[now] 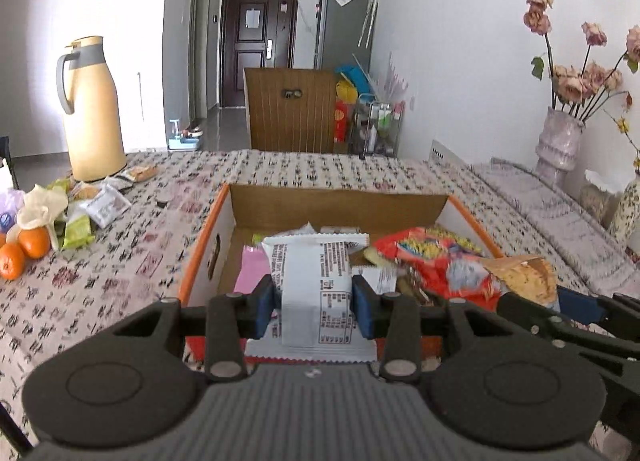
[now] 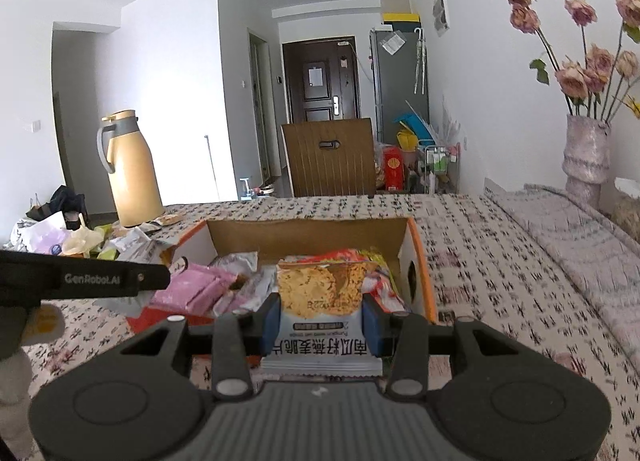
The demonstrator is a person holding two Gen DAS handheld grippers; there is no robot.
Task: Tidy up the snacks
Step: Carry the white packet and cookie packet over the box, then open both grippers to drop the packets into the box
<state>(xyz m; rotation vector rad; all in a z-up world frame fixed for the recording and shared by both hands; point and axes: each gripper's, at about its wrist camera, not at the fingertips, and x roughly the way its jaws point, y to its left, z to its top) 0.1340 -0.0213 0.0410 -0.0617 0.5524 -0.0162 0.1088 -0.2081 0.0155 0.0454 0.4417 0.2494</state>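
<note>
**Both grippers hold one snack packet each above the cardboard box.**

The left gripper [image 1: 316, 301] is clamped across the middle of a white packet [image 1: 316, 273], lower centre of frame; the right gripper [image 2: 322, 321] is clamped on a crisp packet [image 2: 324, 301] the same way. The mid-body grip keeps each packet upright and clear of the snacks in the box [image 1: 208, 237]. More loose snacks [image 1: 86, 205] lie at left beside the flask [image 1: 94, 109], probably awaiting sorting.

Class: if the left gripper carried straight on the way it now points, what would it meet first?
Probably the snacks piled in the cardboard box ahead; the left gripper, shut on a white packet, points down into it. Depth is uncertain.
</note>
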